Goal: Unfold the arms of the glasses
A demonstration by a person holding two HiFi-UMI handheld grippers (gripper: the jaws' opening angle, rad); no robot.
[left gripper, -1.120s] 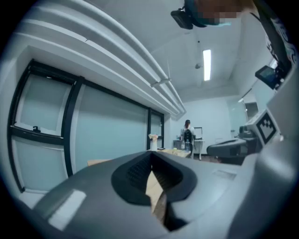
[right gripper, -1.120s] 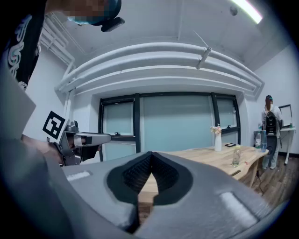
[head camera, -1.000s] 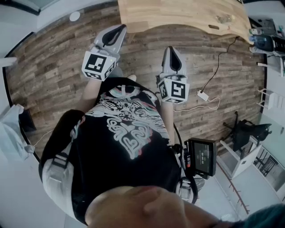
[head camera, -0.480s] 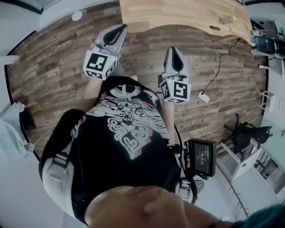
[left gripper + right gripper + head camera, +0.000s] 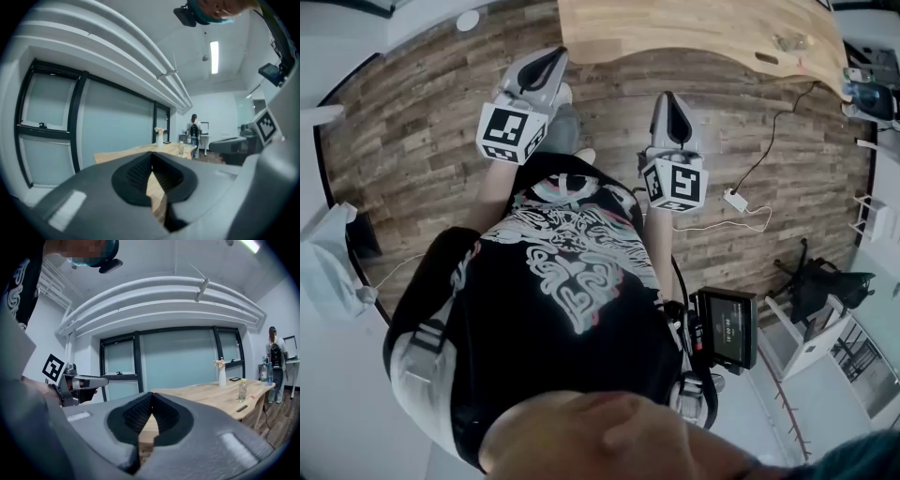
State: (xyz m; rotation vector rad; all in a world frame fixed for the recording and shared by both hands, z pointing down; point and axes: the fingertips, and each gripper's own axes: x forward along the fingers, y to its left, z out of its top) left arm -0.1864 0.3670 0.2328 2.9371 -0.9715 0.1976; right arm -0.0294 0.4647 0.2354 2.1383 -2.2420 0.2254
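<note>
The left tool and right tool are both pressed together, empty, over the wood floor near the tabletop. No glasses I can make out, perhaps on it far right. Light, fragile things: pinch an arm gently, near the hinge.

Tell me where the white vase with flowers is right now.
In the right gripper view, right of centre, the white vase stands on the wooden table, a little left of the clear bottle.
</note>
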